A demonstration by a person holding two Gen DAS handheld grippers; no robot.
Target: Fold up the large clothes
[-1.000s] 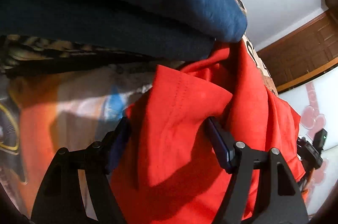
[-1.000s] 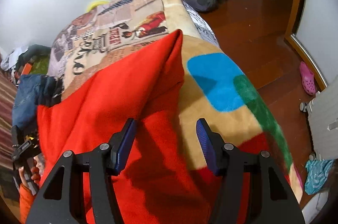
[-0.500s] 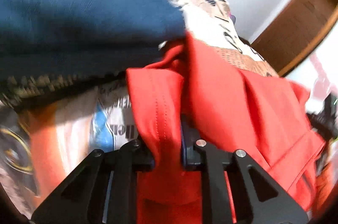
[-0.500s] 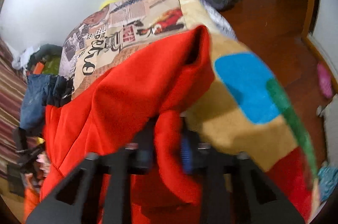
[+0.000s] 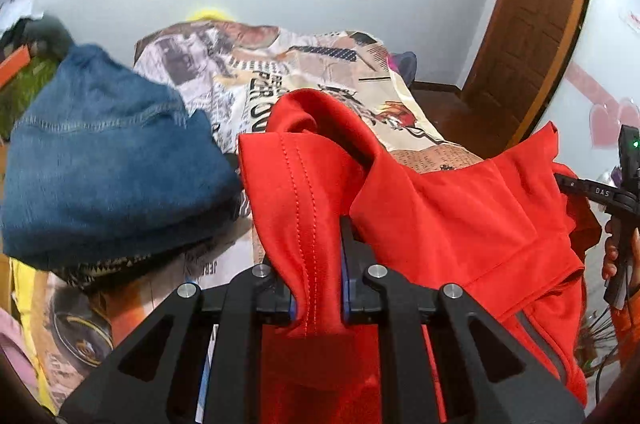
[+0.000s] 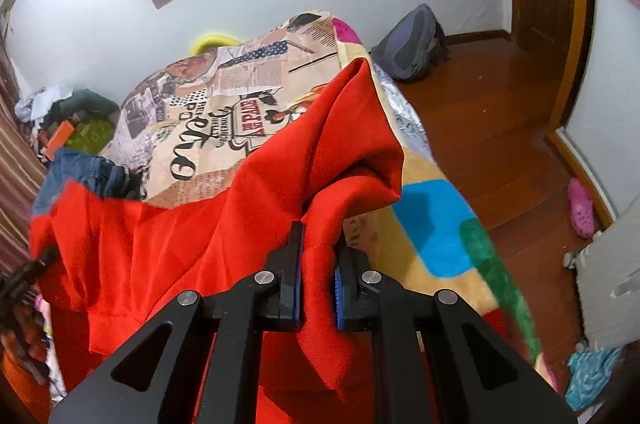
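Note:
A large red garment lies across a bed with a printed blanket. My left gripper is shut on a stitched hem of the red garment and holds it lifted off the bed. My right gripper is shut on another edge of the red garment, also raised. The cloth hangs slack between the two grippers. The right gripper and the hand holding it show at the right edge of the left wrist view.
Folded blue jeans lie on the bed just left of the red garment. A backpack sits on the wooden floor by the bed's far corner. A pink shoe lies on the floor. A clothes pile sits far left.
Both grippers went from open around the red cloth to shut on it, then lifted it. The views tilted up from the bed toward the wall.

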